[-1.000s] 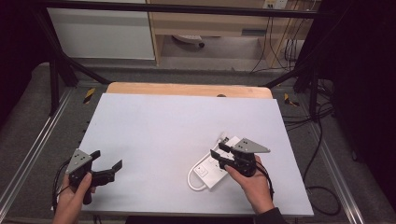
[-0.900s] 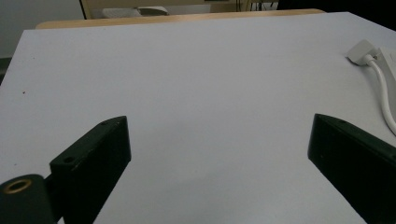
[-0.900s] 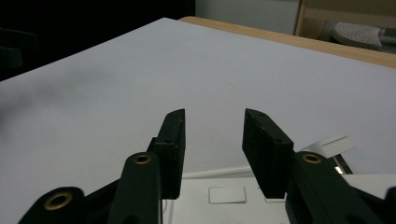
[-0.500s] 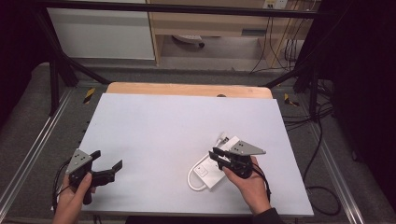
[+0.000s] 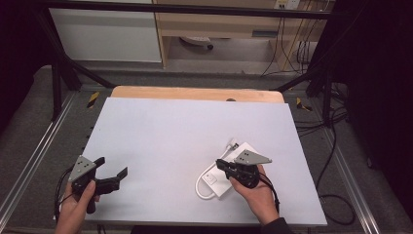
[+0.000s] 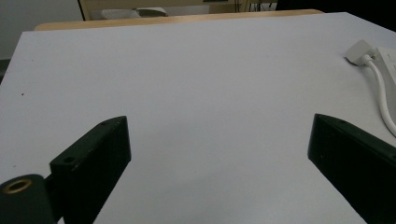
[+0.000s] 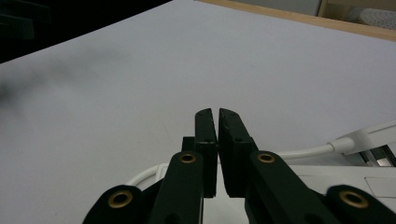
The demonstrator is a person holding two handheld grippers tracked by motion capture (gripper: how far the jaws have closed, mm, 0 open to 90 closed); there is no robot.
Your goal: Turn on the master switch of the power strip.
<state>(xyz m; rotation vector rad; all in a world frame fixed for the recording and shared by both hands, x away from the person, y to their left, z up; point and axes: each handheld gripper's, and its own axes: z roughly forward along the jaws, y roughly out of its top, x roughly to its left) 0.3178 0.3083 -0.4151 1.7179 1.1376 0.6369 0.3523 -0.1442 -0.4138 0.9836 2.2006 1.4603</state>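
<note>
A white power strip [image 5: 229,171] with a white cable [image 5: 200,185] and white plug [image 5: 233,144] lies on a plain pale grey table [image 5: 185,131] edged in light wood. Both grippers, left [image 5: 113,171] and right [image 5: 219,165], are black with grey top plates and brass-coloured screw rings.

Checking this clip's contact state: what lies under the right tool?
Under the shut right tool lies a white power strip with its looped white cable on the table. The tool and hand cover much of the strip, so contact is unclear.
</note>
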